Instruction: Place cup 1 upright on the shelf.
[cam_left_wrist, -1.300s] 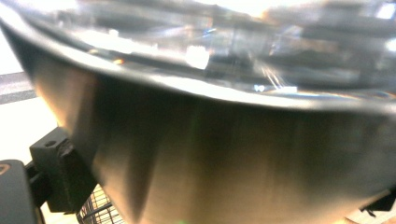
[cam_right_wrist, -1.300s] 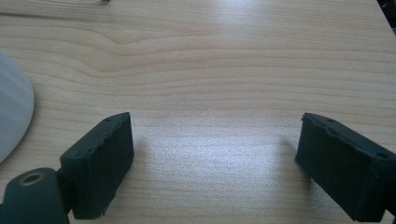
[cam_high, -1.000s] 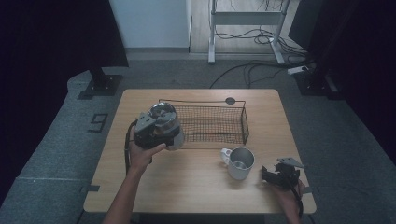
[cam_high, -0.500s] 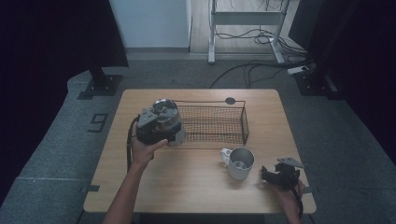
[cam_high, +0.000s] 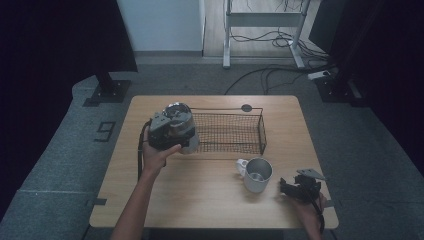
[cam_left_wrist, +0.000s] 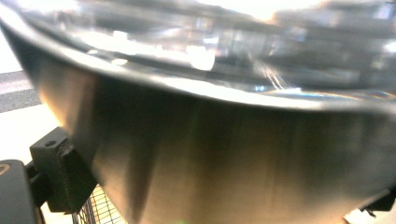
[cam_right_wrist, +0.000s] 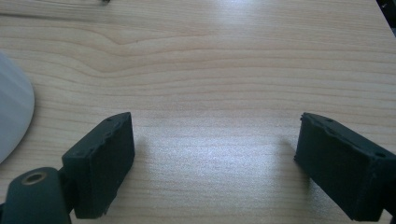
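My left gripper (cam_high: 170, 131) is shut on a shiny steel bowl (cam_high: 178, 108), held above the left end of a black wire basket (cam_high: 261, 131). In the left gripper view the steel bowl (cam_left_wrist: 224, 140) is close and blurred between the jaws, with a bit of basket mesh below it. A steel mug (cam_high: 257, 174) with a white handle stands upright in front of the basket. My right gripper (cam_high: 300, 188) rests on the wooden table (cam_high: 200, 200) at the front right, to the right of the mug. Its jaws stand wide apart in the right gripper view, the right gripper (cam_right_wrist: 215, 158) open over bare wood.
A small dark disc (cam_high: 246, 107) lies on the table behind the basket. The mug's pale side (cam_right_wrist: 11, 112) shows at the left edge of the right gripper view. Beyond the table are grey floor, cables and a metal stand.
My left gripper has carried the steel bowl a little up and to the right, nearer the basket's left end. The right gripper and the mug have not moved.
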